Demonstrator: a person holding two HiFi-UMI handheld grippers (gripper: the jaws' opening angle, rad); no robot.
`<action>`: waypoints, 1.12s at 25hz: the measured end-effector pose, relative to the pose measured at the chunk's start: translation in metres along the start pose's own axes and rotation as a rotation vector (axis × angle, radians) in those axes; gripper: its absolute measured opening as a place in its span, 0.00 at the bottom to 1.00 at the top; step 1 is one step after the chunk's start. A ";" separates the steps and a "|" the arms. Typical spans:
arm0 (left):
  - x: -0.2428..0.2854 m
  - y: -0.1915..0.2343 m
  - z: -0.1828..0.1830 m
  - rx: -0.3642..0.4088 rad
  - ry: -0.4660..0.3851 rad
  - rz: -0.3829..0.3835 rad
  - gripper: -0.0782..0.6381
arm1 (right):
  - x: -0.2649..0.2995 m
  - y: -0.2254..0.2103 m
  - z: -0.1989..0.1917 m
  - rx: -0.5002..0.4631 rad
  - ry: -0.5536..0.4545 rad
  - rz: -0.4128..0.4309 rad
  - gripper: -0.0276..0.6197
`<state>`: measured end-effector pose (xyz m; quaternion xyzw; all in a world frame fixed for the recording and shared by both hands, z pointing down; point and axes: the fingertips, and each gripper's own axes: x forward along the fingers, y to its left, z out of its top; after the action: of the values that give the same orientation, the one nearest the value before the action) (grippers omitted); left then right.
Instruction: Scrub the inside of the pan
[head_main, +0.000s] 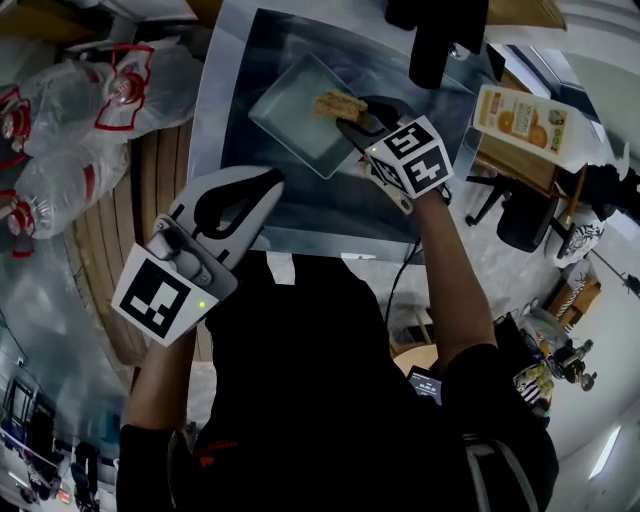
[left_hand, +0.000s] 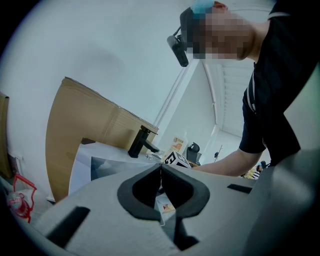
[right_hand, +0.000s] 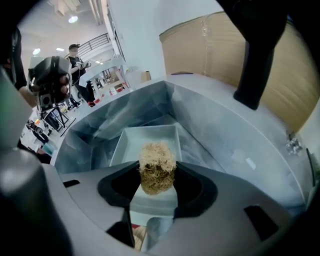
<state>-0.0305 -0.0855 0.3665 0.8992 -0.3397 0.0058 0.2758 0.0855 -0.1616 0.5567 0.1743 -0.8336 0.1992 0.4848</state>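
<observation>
Left tongs (head_main: 266, 180): 8 o'clock, pinched shut, empty
Right tongs (head_main: 348, 117): clamped on scrubber (head_main: 338, 103)
Pan (head_main: 290, 125): 12 o'clock in sink (head_main: 214, 110), nothing bracing it
Risk: probably skates around once scrubbing pushes it

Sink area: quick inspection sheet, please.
Surface: grey sink, black faucet at its far side.
Job's things: rectangular pan lies in the sink; fibrous scrubber over it.
Clutter: bagged plastic bottles on the left; juice carton on the right.
Grippers: right gripper shut on the scrubber; left gripper shut, empty, off the pan.
Cables: one dark cable beside the right forearm.
Surroundings: office chair on the right.
</observation>
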 end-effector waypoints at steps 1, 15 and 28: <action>-0.002 0.003 0.000 -0.004 0.000 0.004 0.14 | 0.003 -0.002 0.007 -0.002 -0.009 -0.006 0.35; -0.029 0.035 -0.020 -0.053 0.018 0.050 0.14 | 0.052 -0.016 0.033 -0.031 0.043 -0.036 0.35; -0.011 0.018 -0.023 -0.039 0.038 0.008 0.14 | 0.033 -0.018 0.002 -0.027 0.084 -0.040 0.35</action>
<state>-0.0465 -0.0785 0.3923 0.8921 -0.3379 0.0172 0.2995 0.0773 -0.1811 0.5882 0.1759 -0.8115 0.1853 0.5255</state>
